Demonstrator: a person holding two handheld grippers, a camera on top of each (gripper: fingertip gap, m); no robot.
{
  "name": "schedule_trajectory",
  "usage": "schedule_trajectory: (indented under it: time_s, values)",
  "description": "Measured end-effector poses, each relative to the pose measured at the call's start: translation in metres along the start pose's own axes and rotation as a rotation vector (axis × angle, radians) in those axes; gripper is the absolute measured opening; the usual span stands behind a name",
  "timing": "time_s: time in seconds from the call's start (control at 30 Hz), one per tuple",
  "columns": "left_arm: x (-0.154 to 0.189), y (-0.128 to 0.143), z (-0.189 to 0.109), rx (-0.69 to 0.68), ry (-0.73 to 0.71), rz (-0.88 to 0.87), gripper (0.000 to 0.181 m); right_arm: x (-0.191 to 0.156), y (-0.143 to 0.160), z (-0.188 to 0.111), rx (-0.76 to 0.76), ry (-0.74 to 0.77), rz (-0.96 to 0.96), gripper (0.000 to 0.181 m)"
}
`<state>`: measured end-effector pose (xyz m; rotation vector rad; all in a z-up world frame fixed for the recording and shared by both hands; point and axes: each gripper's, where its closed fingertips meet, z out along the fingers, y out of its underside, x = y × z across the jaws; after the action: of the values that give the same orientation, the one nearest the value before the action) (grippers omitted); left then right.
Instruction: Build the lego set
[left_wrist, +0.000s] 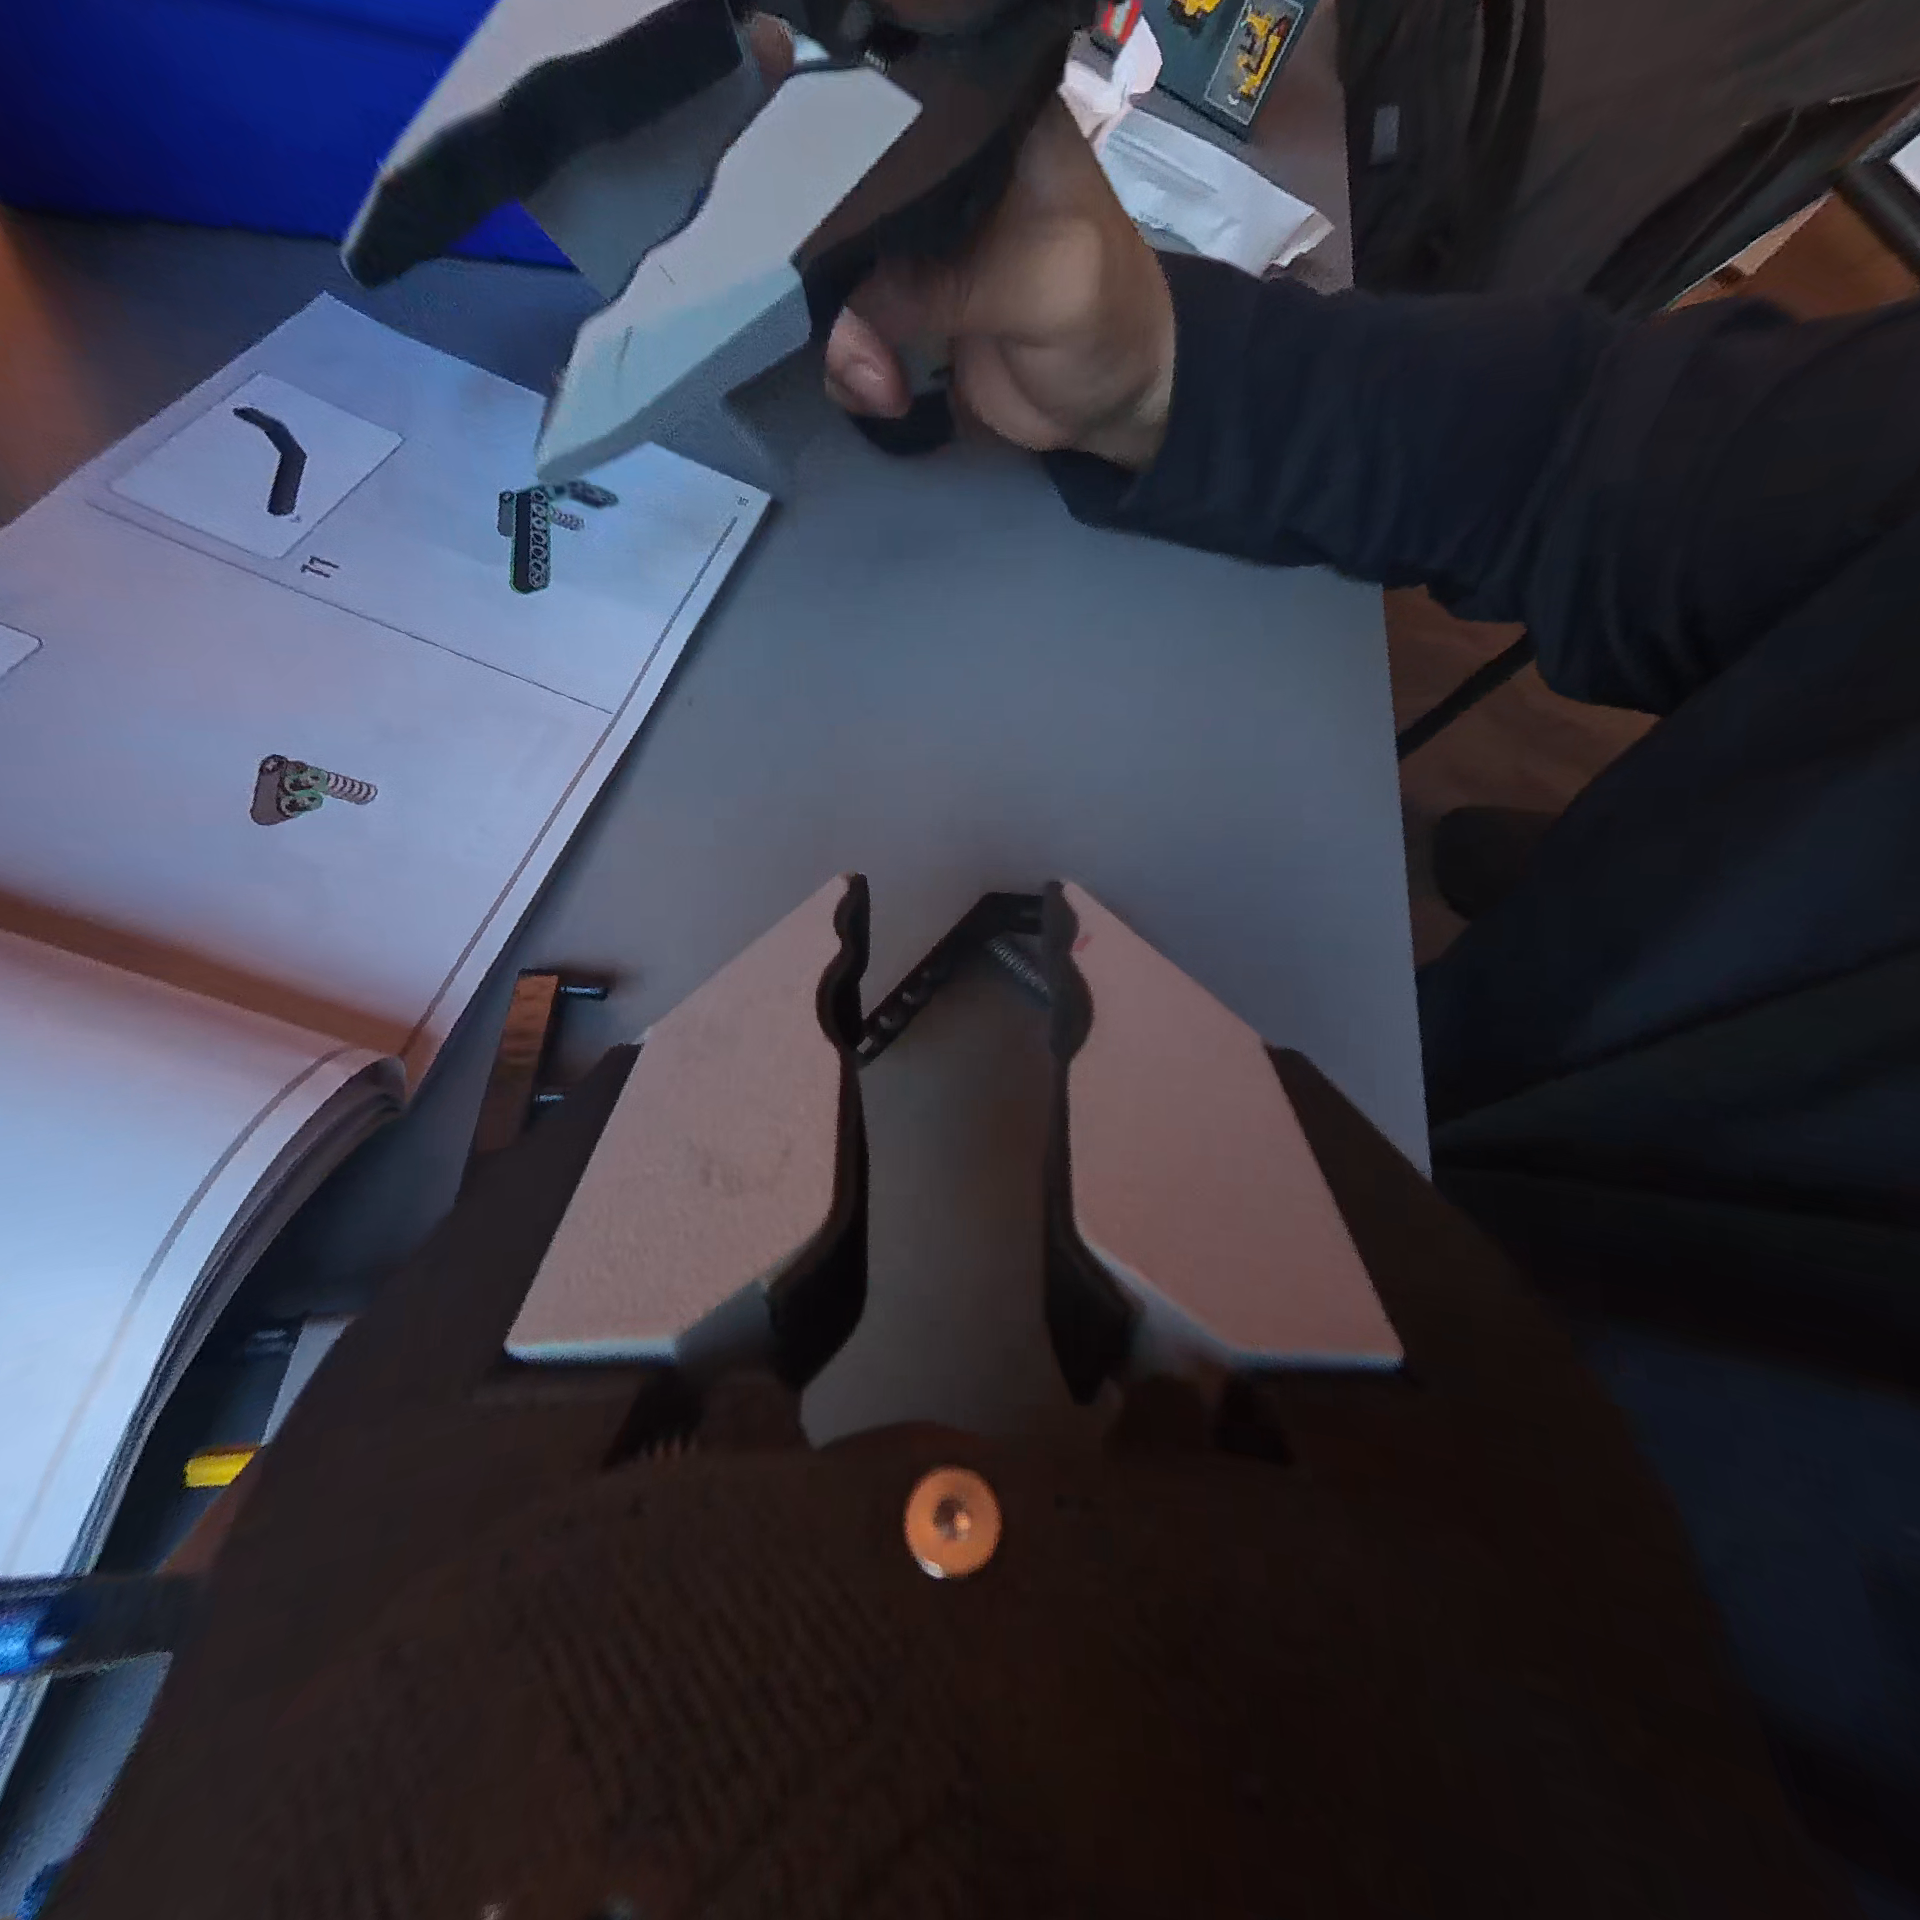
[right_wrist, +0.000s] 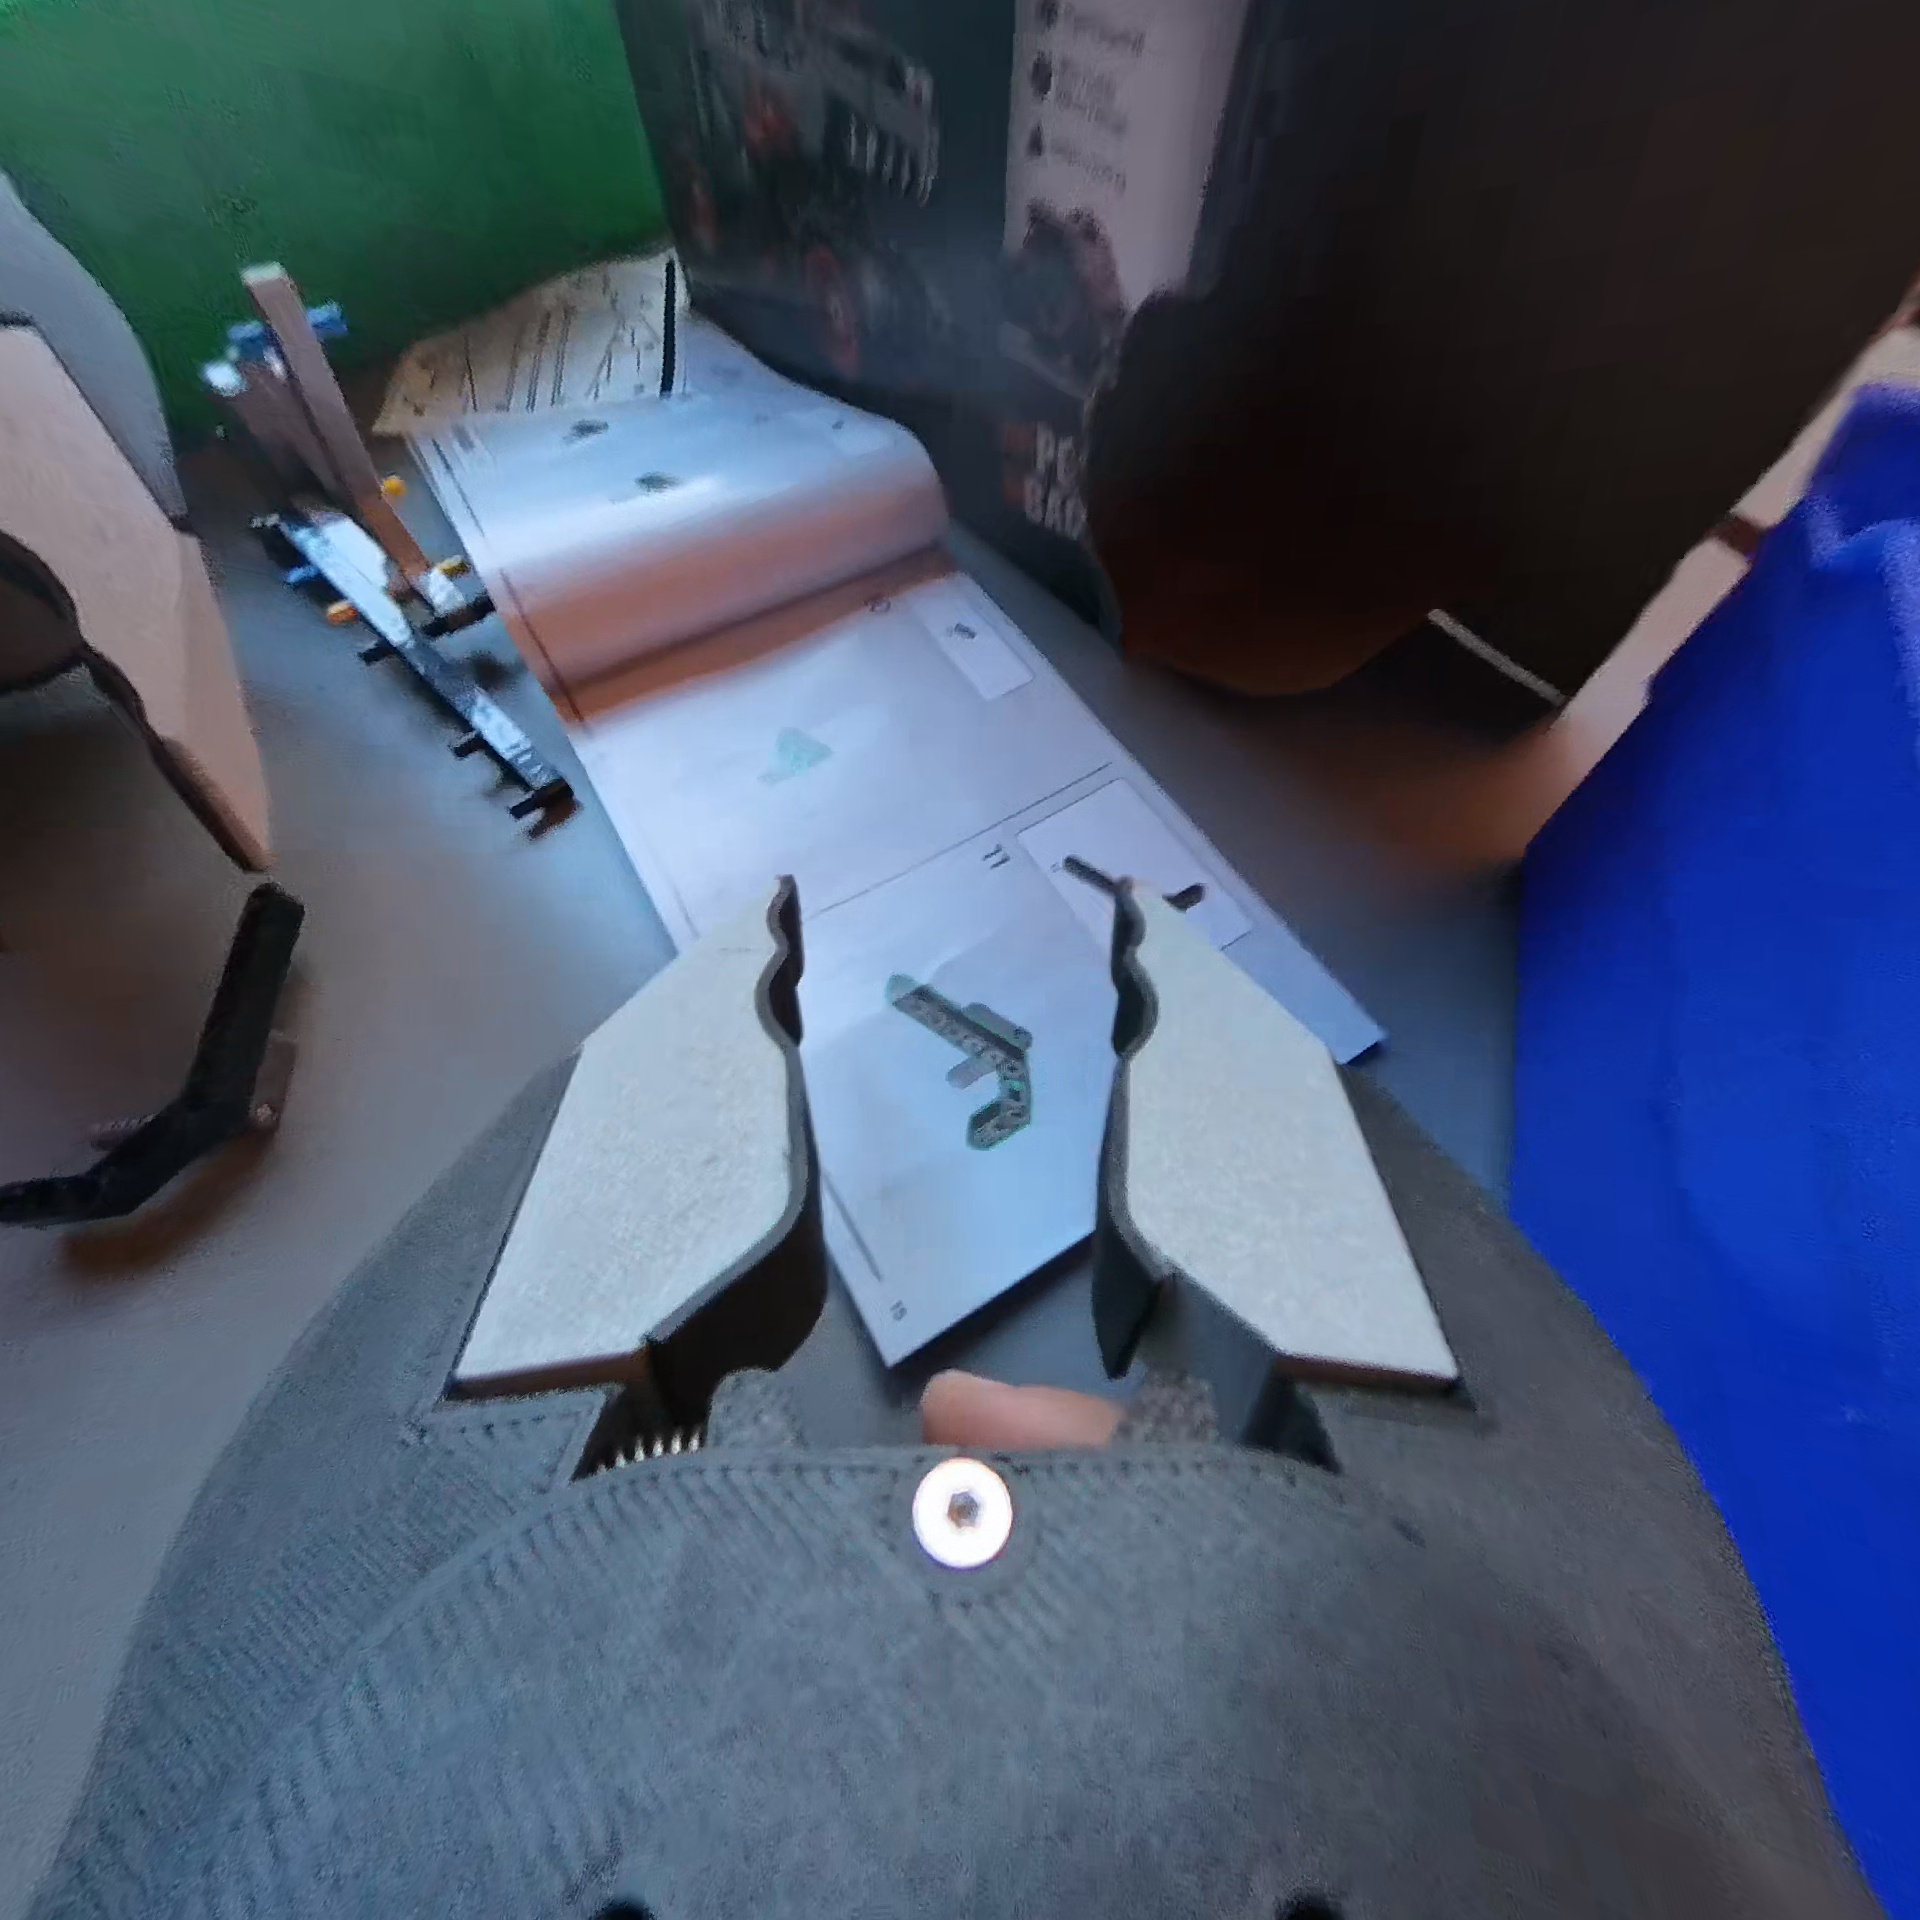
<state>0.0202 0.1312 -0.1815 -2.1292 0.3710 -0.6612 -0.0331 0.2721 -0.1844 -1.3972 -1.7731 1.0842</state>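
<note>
My left gripper (left_wrist: 954, 888) is shut on a black bent beam (left_wrist: 925, 987) that has a small grey spring part (left_wrist: 1023, 966) on it. The beam spans diagonally between both fingers, just above the grey table (left_wrist: 987, 675). In the right wrist view the same beam (right_wrist: 208, 1091) hangs below the left gripper's finger (right_wrist: 104, 582) at the left edge. My right gripper (right_wrist: 956, 894) is open and empty. It hovers over the open instruction booklet (right_wrist: 831, 727), above a printed picture of a bent beam. It also shows in the left wrist view (left_wrist: 457, 353), held by a hand (left_wrist: 1049, 312).
The booklet (left_wrist: 312, 675) lies left of my left gripper. A black frame with pins (right_wrist: 416, 623) lies beside it, and a black part with pins (left_wrist: 530, 1039) sits by the left finger. The set's box (right_wrist: 852, 208) stands behind. A blue object (right_wrist: 1714, 1039) is on the right. The table edge (left_wrist: 1397, 831) is close on the right.
</note>
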Motion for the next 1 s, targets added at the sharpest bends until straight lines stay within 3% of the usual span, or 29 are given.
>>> schedule_trajectory:
  time_s: [0.1,0.23,0.57,0.9,1.0]
  values:
    - [-0.003,-0.003,-0.004,0.000,-0.047,0.035,0.032,0.006,-0.015,-0.006,0.113,-0.002,0.031,0.064]
    - [-0.001,-0.007,-0.006,-0.001,-0.051,0.050,0.031,0.011,-0.019,-0.009,0.152,-0.016,0.045,0.066]
    - [-0.016,0.003,0.002,-0.039,-0.108,0.075,0.030,-0.001,-0.012,-0.001,0.088,-0.003,-0.048,0.062]
    - [-0.011,0.003,0.001,0.009,-0.075,0.077,0.029,0.010,-0.014,0.001,0.109,0.002,0.042,0.058]
    - [-0.020,0.005,0.001,-0.003,-0.139,0.120,0.028,0.012,-0.016,0.002,0.117,0.016,0.041,0.058]
